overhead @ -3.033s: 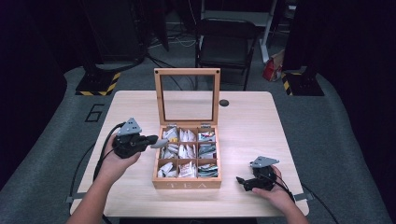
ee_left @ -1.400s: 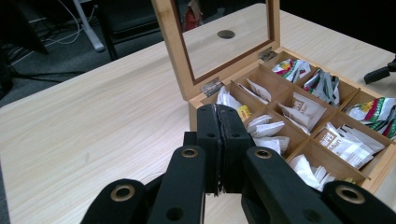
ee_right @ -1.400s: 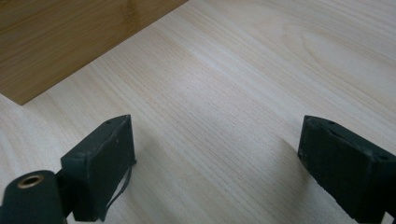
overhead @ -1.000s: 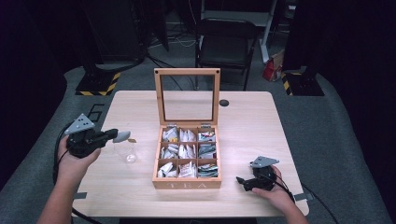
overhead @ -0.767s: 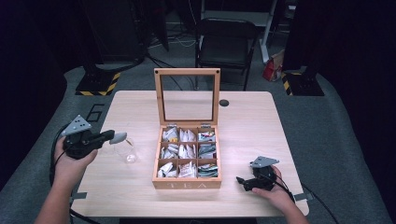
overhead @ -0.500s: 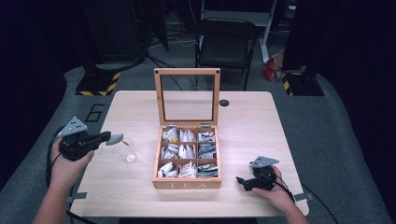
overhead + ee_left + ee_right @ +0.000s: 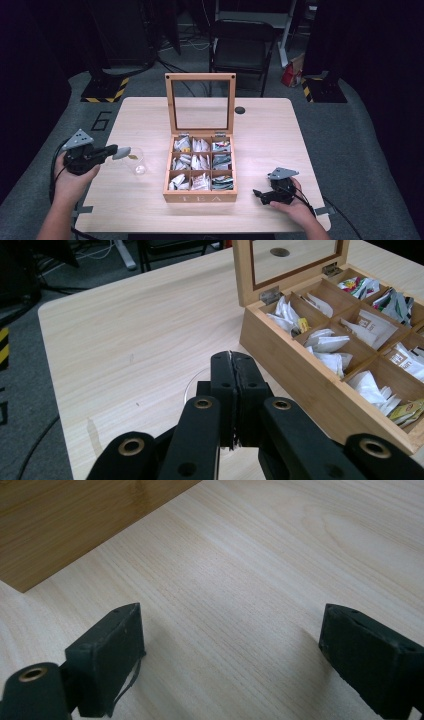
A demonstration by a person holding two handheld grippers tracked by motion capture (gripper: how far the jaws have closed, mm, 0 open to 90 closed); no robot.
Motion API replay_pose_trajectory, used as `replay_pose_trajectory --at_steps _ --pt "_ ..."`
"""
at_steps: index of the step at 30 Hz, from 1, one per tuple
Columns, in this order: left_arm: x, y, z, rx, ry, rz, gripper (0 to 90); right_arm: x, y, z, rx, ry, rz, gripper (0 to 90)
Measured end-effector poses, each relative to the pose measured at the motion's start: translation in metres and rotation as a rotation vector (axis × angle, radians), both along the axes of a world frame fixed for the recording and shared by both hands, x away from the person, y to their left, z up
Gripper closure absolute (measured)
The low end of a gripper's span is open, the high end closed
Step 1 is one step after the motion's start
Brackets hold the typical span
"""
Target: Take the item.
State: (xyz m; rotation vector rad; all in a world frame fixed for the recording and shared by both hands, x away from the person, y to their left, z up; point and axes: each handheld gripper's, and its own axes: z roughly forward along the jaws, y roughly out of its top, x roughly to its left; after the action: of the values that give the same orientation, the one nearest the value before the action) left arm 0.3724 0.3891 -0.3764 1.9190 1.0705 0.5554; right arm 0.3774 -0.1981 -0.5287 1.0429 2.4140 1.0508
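A wooden tea box (image 7: 200,196) stands mid-table with its glass lid (image 7: 200,76) upright and several packets in its compartments (image 7: 370,325). To its left stands a clear glass (image 7: 136,163). My left gripper (image 7: 114,149) hovers just left of the glass, shut on a pale tea bag (image 7: 122,151) whose yellow tag (image 7: 132,157) hangs over the rim. In the left gripper view the jaws (image 7: 232,357) are pressed together above the glass rim (image 7: 192,384), which is mostly hidden. My right gripper (image 7: 259,196) rests open on the table right of the box, with bare wood between its jaws (image 7: 232,625).
The light wooden table (image 7: 280,135) has a small black disc (image 7: 240,110) behind the box. The box's wall (image 7: 75,525) lies close ahead of the right gripper. A black chair (image 7: 242,50) stands beyond the far edge. Cables trail off both grippers.
My left gripper has carried the tea bag from the box out to the left, then drifted slightly further left and nearer the person. The glass, box and right gripper have stayed put.
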Motion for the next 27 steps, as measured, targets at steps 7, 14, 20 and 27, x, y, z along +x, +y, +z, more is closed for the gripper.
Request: replay_pose_trajectory --at_steps 7,14,20,27 --pt "0.002 0.001 -0.009 -0.003 0.019 0.009 88.6 0.000 0.000 0.000 0.000 0.001 0.000 10.1" --pt "0.005 0.000 -0.015 -0.003 0.034 0.006 88.6 0.000 0.000 0.000 -0.001 0.001 0.002 10.1" --pt "0.008 -0.002 -0.017 0.005 0.050 0.004 88.6 0.000 0.000 0.000 0.001 0.000 -0.001 10.2" --pt "0.014 -0.007 -0.019 0.011 0.052 0.000 88.6 0.000 0.000 0.000 -0.001 0.000 0.002 10.1"
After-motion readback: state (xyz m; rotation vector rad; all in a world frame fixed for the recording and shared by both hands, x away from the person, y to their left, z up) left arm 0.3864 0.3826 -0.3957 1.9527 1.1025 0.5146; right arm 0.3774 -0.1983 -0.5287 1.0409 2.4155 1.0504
